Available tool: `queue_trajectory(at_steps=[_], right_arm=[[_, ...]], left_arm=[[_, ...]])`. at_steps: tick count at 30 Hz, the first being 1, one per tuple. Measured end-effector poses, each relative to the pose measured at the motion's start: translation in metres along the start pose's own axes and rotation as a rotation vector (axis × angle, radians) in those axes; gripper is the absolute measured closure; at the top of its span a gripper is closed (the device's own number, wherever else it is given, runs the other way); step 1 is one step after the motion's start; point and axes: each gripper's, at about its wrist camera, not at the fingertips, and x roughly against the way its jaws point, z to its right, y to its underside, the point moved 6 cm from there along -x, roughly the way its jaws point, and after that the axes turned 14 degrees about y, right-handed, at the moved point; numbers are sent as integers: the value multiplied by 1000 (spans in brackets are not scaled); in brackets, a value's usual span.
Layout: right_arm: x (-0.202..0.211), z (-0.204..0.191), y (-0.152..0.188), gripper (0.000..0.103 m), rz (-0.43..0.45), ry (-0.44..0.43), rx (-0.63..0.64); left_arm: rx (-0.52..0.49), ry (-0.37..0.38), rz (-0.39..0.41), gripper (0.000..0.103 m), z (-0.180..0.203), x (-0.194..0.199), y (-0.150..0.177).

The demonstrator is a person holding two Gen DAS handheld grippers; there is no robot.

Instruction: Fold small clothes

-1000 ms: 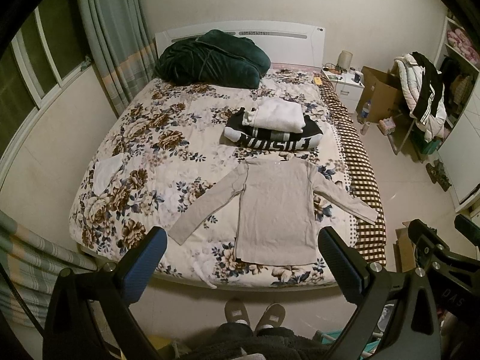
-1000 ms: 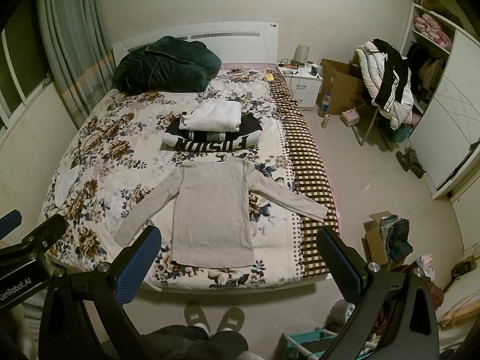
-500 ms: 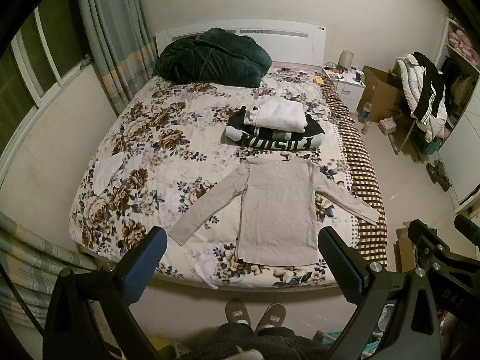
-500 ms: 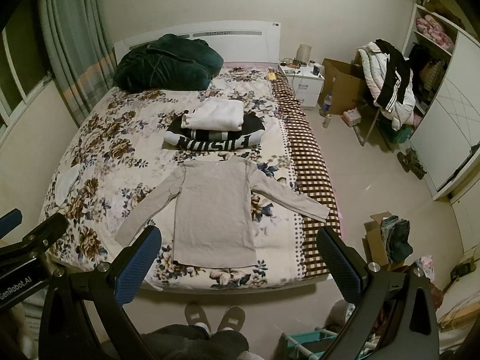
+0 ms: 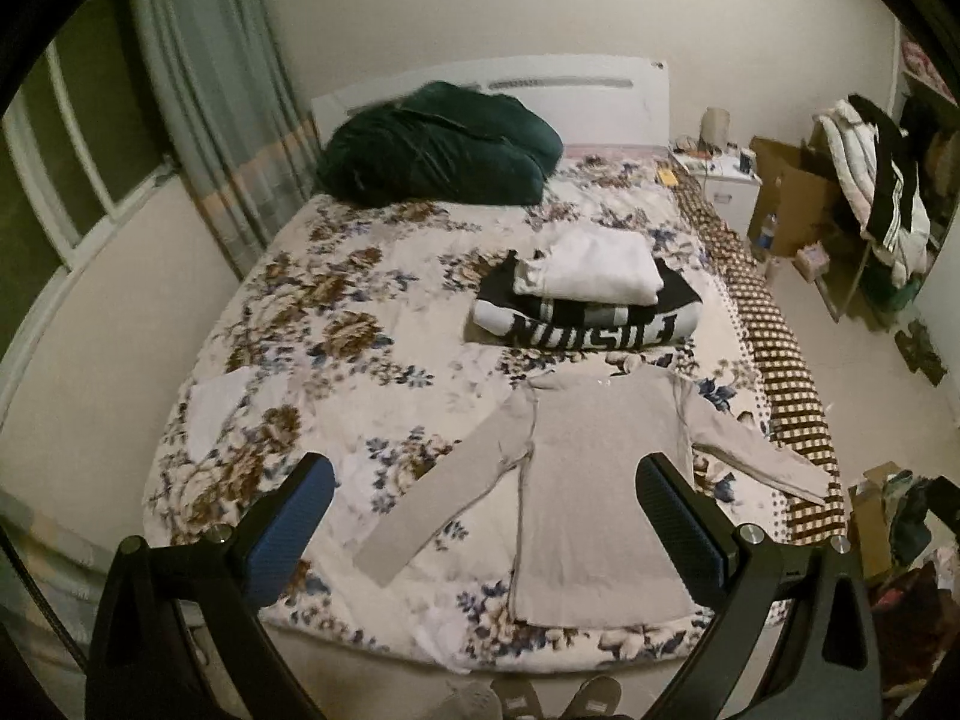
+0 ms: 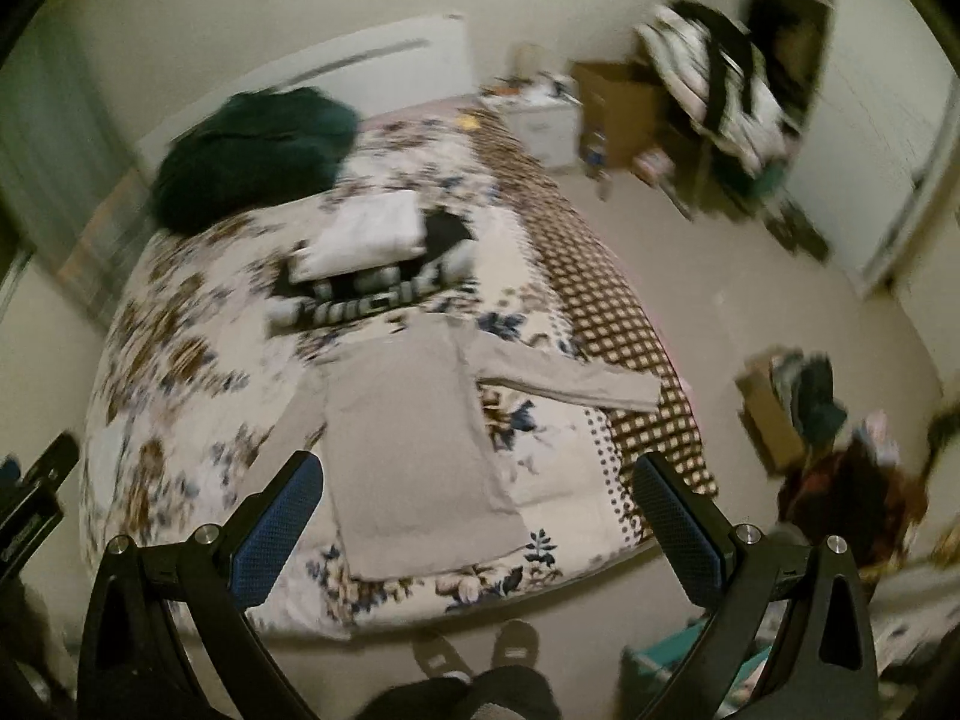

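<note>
Both your tools are released, holding nothing: left tool point(image 5: 483, 525) and right tool point(image 6: 474, 519) hang spread wide above the foot of the bed point(image 5: 336, 324). The grey long-sleeve shirt point(image 5: 591, 498) lies flat on the floral cover near the foot edge, sleeves spread out. A folded stack point(image 5: 585, 300) sits just beyond its collar. The right view is motion-blurred.

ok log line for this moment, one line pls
phase: approach | beige long-sleeve top: flat on bed, unfolded | left gripper: open | right gripper: open | contact: none
</note>
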Motion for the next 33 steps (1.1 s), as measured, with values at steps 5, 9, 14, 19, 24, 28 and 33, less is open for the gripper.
queue_trajectory(at_steps=[5, 9, 14, 19, 24, 28, 33], right_arm=[[-131, 46, -12, 0, -123, 40, -160], [-246, 108, -12, 0, -233, 89, -345], [-395, 177, -1, 0, -328, 141, -492], [-540, 218, 6, 2, -384, 140, -601], [-633, 226, 17, 12, -439, 155, -640], [-689, 216, 24, 48, -488, 130, -601], [-684, 225, 14, 99, -371, 212, -562]], left_arm=[[10, 2, -137, 0, 21, -101, 3], [18, -21, -218, 0, 40, -177, 17], [39, -64, -326, 0, 67, -277, 40], [28, -105, -414, 0, 89, -379, 64], [25, -133, -460, 0, 103, -446, 82], [5, -162, -479, 0, 110, -483, 85], [-21, -181, -462, 0, 117, -503, 78]])
